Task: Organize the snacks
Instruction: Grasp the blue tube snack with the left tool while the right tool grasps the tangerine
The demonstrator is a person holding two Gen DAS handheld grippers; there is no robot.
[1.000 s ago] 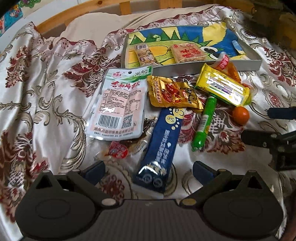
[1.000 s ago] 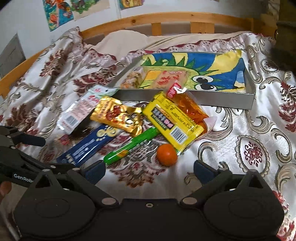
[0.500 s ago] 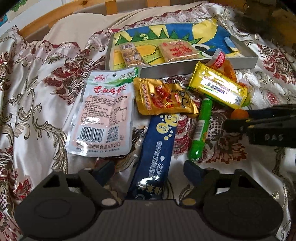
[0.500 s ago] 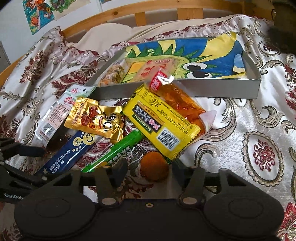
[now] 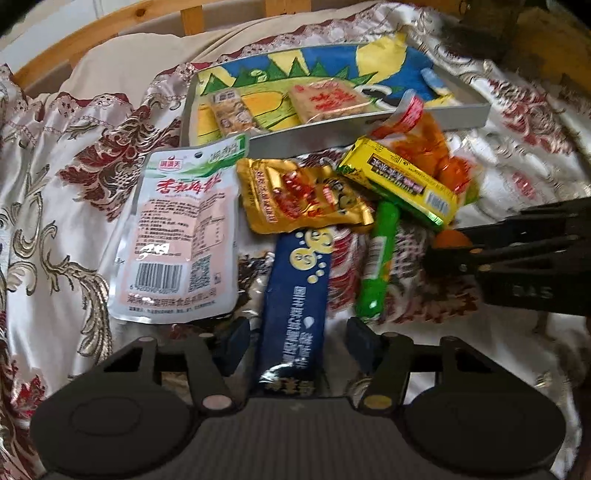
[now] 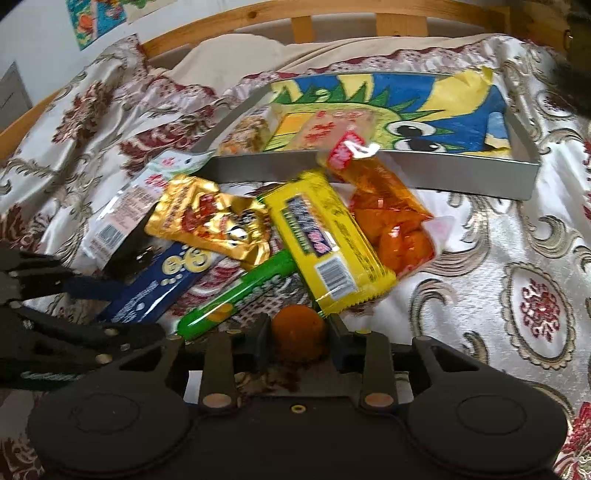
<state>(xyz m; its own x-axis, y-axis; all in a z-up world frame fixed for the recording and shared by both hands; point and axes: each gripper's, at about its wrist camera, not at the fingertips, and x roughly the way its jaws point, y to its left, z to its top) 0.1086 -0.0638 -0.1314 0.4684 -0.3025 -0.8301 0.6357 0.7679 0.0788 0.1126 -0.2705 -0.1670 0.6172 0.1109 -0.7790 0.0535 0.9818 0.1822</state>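
Snack packets lie on a patterned bedspread in front of a grey tray (image 5: pixel 461 114) (image 6: pixel 480 177) that holds two small packets. My left gripper (image 5: pixel 293 338) straddles the near end of a long blue packet (image 5: pixel 295 295) (image 6: pixel 155 291), its jaws partly closed with gaps on both sides. My right gripper (image 6: pixel 297 338) is shut on a small orange ball (image 6: pixel 298 332) (image 5: pixel 448 240). A green stick (image 5: pixel 378 262) (image 6: pixel 240 291), a yellow bar (image 5: pixel 402 184) (image 6: pixel 328 243), a gold packet (image 5: pixel 303 195) (image 6: pixel 210 218), an orange pouch (image 6: pixel 388 214) and a white packet (image 5: pixel 181 236) lie around them.
A wooden bed frame (image 6: pixel 332 14) and a beige pillow (image 5: pixel 129 70) are behind the tray. The bedspread extends right of the snacks (image 6: pixel 517 277). The right gripper's arm (image 5: pixel 517 254) lies beside the green stick; the left gripper's arm (image 6: pixel 55 325) lies at the left.
My left gripper moved forward over the blue packet and its jaws narrowed. My right gripper moved in on the orange ball and closed on it.
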